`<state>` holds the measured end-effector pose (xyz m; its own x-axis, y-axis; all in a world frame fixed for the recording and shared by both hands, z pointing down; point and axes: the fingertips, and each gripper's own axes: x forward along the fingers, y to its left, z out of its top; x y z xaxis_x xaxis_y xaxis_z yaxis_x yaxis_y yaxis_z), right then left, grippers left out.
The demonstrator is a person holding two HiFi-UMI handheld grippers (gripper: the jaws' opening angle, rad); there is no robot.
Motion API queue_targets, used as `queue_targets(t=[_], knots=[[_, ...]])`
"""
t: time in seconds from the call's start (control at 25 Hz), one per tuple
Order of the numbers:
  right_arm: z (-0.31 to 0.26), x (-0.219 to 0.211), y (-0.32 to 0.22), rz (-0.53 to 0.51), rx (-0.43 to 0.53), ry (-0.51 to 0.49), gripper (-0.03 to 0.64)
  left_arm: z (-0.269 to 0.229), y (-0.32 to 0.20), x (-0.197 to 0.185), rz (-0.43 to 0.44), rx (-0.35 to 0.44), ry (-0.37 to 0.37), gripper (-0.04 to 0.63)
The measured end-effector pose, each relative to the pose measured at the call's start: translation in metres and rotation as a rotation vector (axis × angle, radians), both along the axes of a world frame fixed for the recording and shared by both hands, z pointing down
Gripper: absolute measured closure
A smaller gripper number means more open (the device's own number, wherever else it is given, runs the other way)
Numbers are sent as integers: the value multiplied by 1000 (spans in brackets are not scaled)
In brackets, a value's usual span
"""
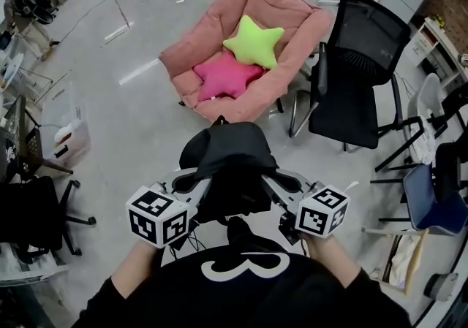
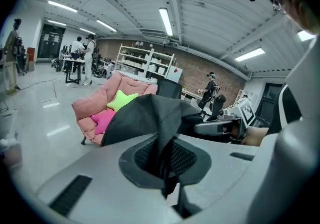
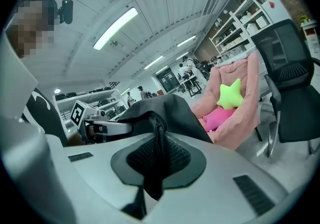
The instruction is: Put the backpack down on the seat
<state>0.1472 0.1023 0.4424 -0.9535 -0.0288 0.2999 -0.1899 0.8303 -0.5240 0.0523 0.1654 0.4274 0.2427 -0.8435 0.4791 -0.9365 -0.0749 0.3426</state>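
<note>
I hold a black backpack up in front of me between both grippers, above the floor. My left gripper is shut on a fold of its fabric at the left side, and my right gripper is shut on a fold at the right. In the left gripper view, black cloth is pinched between the pads of the left gripper. The right gripper view shows the same for the right gripper and the cloth. Ahead stands a pink padded seat holding a green star cushion and a pink star cushion.
A black mesh office chair stands just right of the pink seat. Another black chair is at my left and a blue-seated chair at my right. A clear storage box sits on the floor. People stand far off.
</note>
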Motion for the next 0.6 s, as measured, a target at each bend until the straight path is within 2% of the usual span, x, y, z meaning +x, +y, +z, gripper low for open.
queue_targets(t=[0.32,0.6], knots=[[3,-55,-88,-28,-23,-15,588,2,-91,-56,-14,-22,1,583],[-15,-94,-130,-63,21,-43,588,-16,-133,-97,-32,7,-44,583]])
